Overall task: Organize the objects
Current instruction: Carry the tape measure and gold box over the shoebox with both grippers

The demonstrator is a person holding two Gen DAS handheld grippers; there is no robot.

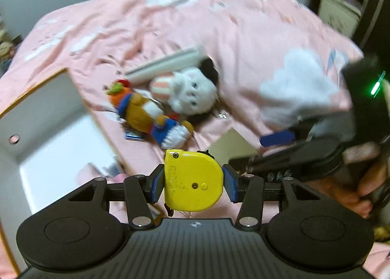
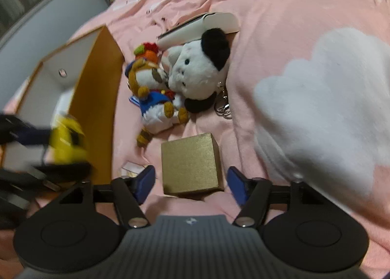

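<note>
My left gripper point(image 1: 193, 181) is shut on a yellow tape measure point(image 1: 192, 179), held above the pink bed beside the open white box point(image 1: 48, 123). The tape measure also shows blurred in the right wrist view point(image 2: 67, 142), near the box's brown wall point(image 2: 95, 108). My right gripper point(image 2: 191, 182) is open, its blue pads on either side of a gold cardboard box point(image 2: 191, 165) without touching it. A white plush dog point(image 2: 197, 71) and an orange tiger plush point(image 2: 156, 93) lie together further back.
A white flat case point(image 2: 202, 26) lies behind the plush toys. A key ring point(image 2: 223, 108) lies by the dog. The pink duvet point(image 2: 316, 84) with white cloud print rises on the right. Small paper scraps point(image 2: 132, 169) lie near the box.
</note>
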